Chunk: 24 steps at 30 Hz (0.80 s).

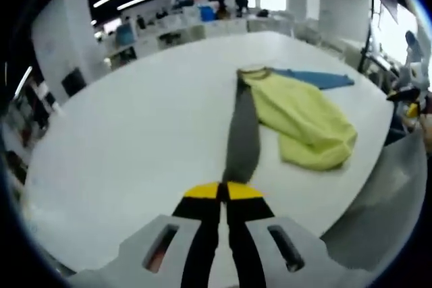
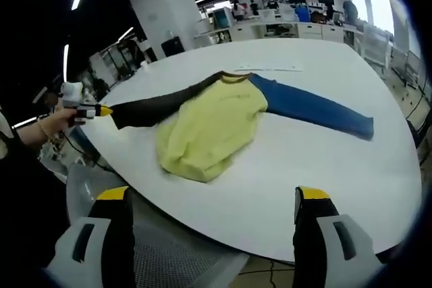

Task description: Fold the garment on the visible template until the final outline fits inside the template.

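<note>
A yellow garment (image 2: 209, 126) with one dark grey sleeve (image 2: 158, 107) and one blue sleeve (image 2: 317, 109) lies crumpled on a large white table (image 2: 310, 166). In the left gripper view the garment (image 1: 304, 116) lies far right, and its grey sleeve (image 1: 243, 133) stretches straight toward my left gripper (image 1: 223, 192), which is shut on the cuff. The blue sleeve (image 1: 320, 79) lies behind the body. The right gripper view shows that left gripper (image 2: 98, 110) at the far left, held in a person's hand. My right gripper (image 2: 214, 200) stands open near the table's near edge, holding nothing.
A thin pale outline (image 2: 270, 69) lies on the table beyond the collar. A grey mesh chair (image 2: 148, 247) sits below the table edge. Desks, shelves and people stand at the far side of the room (image 1: 202, 15).
</note>
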Each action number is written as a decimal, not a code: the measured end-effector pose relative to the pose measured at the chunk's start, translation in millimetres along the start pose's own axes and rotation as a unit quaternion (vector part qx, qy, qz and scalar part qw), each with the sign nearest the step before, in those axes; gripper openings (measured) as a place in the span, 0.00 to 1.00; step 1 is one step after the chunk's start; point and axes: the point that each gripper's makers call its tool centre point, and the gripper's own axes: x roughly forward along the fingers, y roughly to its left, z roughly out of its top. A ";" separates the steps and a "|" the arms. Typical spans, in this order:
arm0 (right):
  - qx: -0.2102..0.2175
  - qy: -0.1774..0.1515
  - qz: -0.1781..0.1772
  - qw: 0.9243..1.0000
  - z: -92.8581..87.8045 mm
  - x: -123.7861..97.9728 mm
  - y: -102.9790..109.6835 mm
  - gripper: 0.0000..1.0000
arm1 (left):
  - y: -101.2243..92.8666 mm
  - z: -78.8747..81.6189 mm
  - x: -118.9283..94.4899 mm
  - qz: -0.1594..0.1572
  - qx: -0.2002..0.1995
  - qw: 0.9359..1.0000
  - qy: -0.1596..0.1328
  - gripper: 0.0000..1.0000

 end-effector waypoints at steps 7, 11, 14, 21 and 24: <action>-0.003 0.004 -0.001 1.000 -1.3 0.0 0.5 0.99 | 28.1 -2.6 0.7 0.012 -0.022 1.000 0.002 0.00; -0.002 0.008 -0.002 1.000 -3.1 1.4 0.5 0.99 | 43.8 -0.5 3.3 0.020 -0.026 0.999 0.003 0.00; -0.001 0.010 -0.004 1.000 -3.4 2.4 0.2 0.99 | 51.7 1.8 5.6 0.021 -0.027 0.999 0.005 0.00; -0.009 0.014 -0.006 1.000 -2.2 2.0 -1.1 0.99 | 75.3 4.3 9.1 0.025 0.005 0.999 0.025 0.00; -0.003 0.014 -0.008 1.000 -2.7 3.1 -2.7 0.99 | 85.3 6.4 9.7 0.031 0.002 0.999 0.025 0.00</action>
